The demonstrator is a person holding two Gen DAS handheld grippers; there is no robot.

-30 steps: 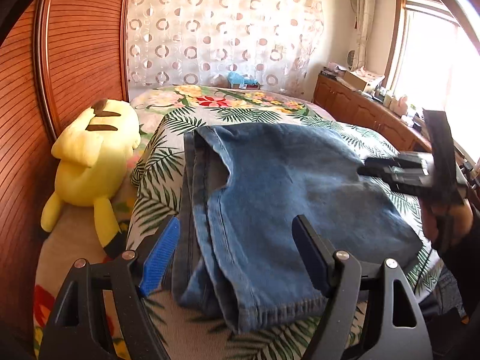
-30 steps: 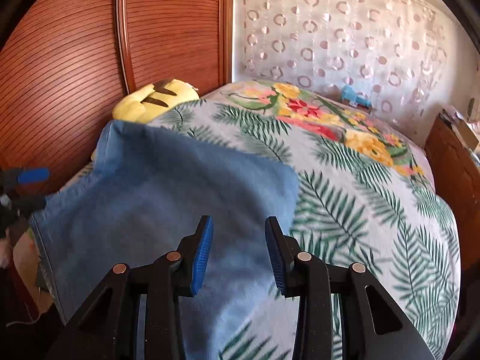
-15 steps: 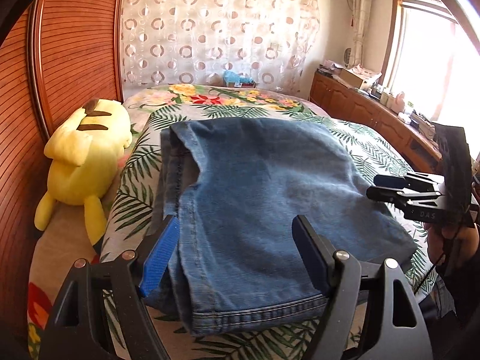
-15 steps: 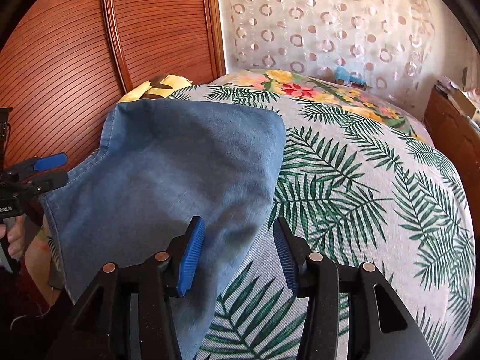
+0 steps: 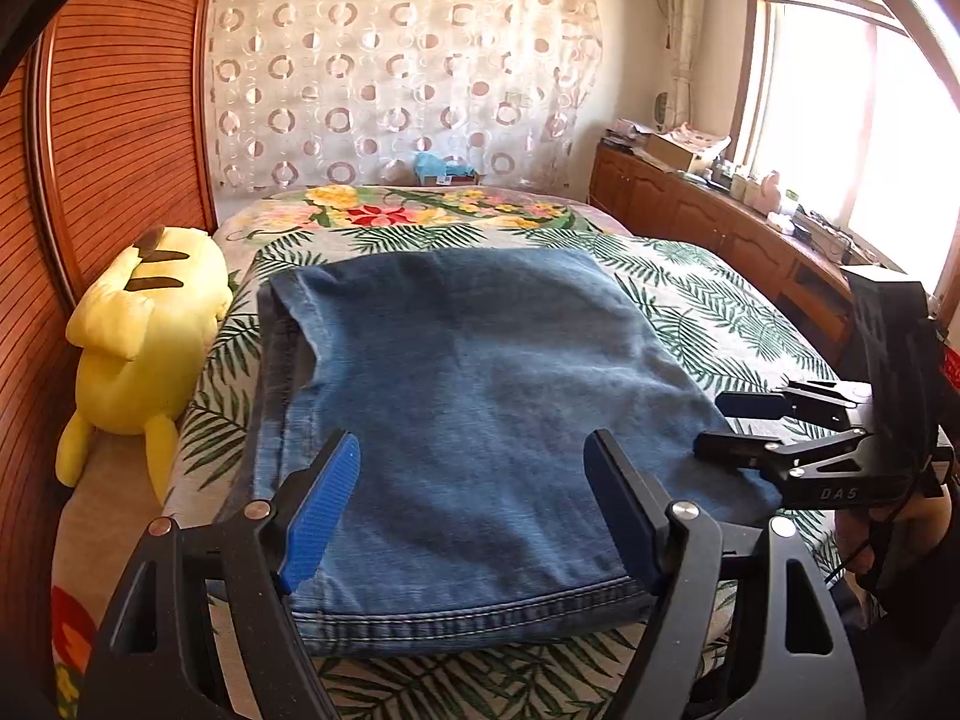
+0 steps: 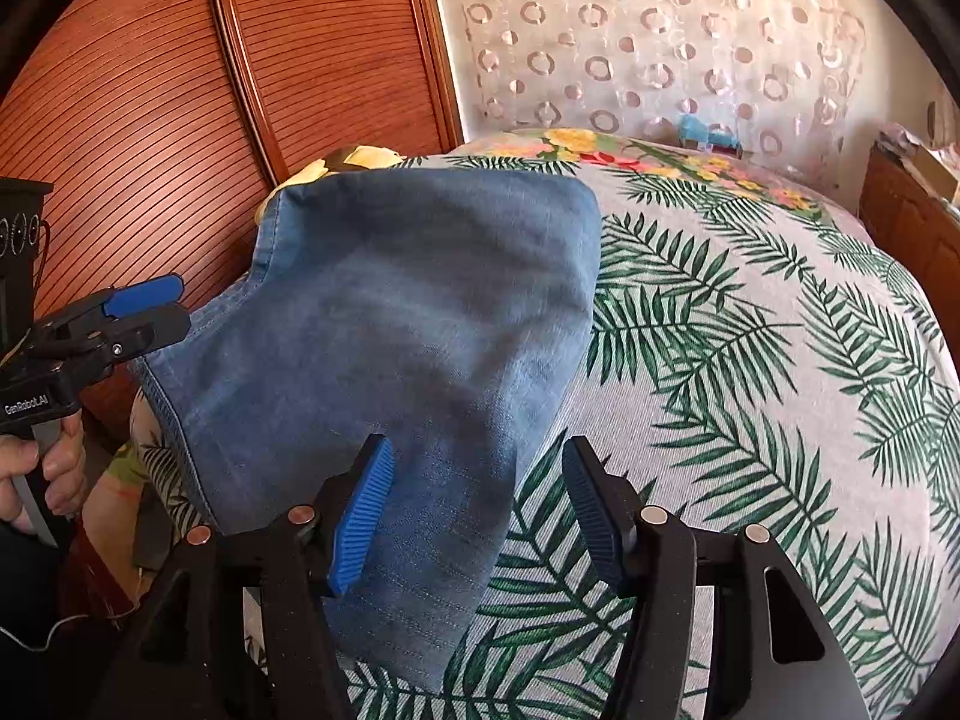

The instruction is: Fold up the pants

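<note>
Both tongs were off the cloth. Your left gripper (image 5: pixel 471 507) stood wide open above the near hem of the jeans (image 5: pixel 480 396), nothing between its jaws but air over denim. Your right gripper (image 6: pixel 477 516) had its jaws opening, straddling the near corner of the jeans; the pads did not press on the fabric, so nothing was held.

Jeans lay folded into a rough rectangle on the bed (image 6: pixel 750 360), leaf-print cover showing on the window side of them and the plush (image 5: pixel 144 336) just beside them on the headboard side, apart from the denim as far as you could see. Stitched hem ran along the edge nearest you. An under-layer stuck out along the plush-side edge, so the stack was not square.

Handling, as a guess: denim is soft but thick, fairly heavy for cloth, not slippery, not fragile. It should hold a crease and drape slowly, several layers making a fat bite. You probably wanted to take it at the two hem corners, one per gripper, pinching all layers at the seam where the stitching stiffens it. Grabbing mid-panel would likely lift only the top layer and pull the fold apart.
</note>
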